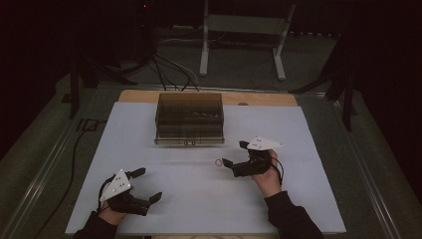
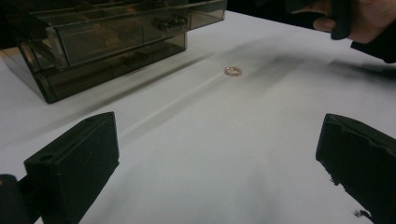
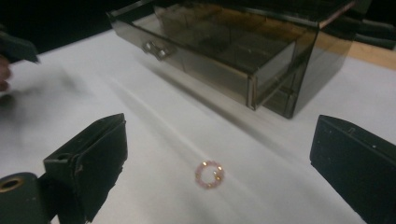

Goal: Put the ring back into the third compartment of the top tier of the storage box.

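Pink beads make up a little ring (image 3: 209, 174) that lies flat on the white table (image 1: 199, 199), in front of the smoky box (image 1: 189, 118) and apart from it. The right gripper (image 1: 234, 155) sits just beside the ring with its jaws spread wide and nothing in them. The left gripper (image 1: 148, 184) waits well apart, near the front edge, and its jaws are spread and empty too. It looks like the reach to pick up the ring. Next, the right gripper should drop its jaws on both sides of the ring and squeeze gently.
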### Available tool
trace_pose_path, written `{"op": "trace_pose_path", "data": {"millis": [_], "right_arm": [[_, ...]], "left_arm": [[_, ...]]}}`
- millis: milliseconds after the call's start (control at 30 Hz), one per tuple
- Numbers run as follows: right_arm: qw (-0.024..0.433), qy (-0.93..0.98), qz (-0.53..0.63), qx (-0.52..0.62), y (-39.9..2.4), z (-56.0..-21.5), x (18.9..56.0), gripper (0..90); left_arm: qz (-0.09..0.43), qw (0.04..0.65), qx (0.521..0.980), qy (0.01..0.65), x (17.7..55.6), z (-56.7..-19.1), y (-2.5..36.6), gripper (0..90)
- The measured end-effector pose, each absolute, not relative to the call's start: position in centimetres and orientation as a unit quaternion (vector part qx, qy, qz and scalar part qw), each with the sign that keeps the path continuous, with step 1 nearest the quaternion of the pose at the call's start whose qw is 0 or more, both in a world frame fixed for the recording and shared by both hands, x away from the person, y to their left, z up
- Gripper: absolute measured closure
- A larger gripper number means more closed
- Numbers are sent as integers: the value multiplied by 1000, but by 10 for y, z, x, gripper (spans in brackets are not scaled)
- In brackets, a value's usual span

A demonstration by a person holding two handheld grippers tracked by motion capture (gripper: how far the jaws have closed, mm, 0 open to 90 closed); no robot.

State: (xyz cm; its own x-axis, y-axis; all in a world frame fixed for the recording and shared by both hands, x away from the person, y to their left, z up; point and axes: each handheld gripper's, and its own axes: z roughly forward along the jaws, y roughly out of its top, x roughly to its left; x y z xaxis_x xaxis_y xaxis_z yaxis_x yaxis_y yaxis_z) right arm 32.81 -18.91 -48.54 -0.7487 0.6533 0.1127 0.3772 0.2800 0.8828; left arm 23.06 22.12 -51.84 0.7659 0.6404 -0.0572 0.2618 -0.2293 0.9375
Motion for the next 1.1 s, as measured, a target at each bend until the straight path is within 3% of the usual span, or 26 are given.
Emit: {"op": "trace_pose_path", "data": {"millis": [367, 500, 833, 967, 1100], "right_arm": [[123, 807, 466, 343, -176, -500, 340, 46], [120, 811, 447, 358, -169, -505, 343, 86], [120, 815, 413, 389, -163, -515, 349, 410], [115, 826, 393, 388, -160, -519, 348, 584], [104, 831, 379, 394, -158, -524, 350, 665]], "left_arm": [[175, 546, 764, 295, 231, -518, 221, 5], [175, 544, 766, 295, 230, -519, 221, 5], [175, 544, 766, 295, 230, -519, 221, 5], [175, 547, 765, 293, 230, -518, 221, 5], [175, 546, 765, 294, 230, -518, 221, 5]]}}
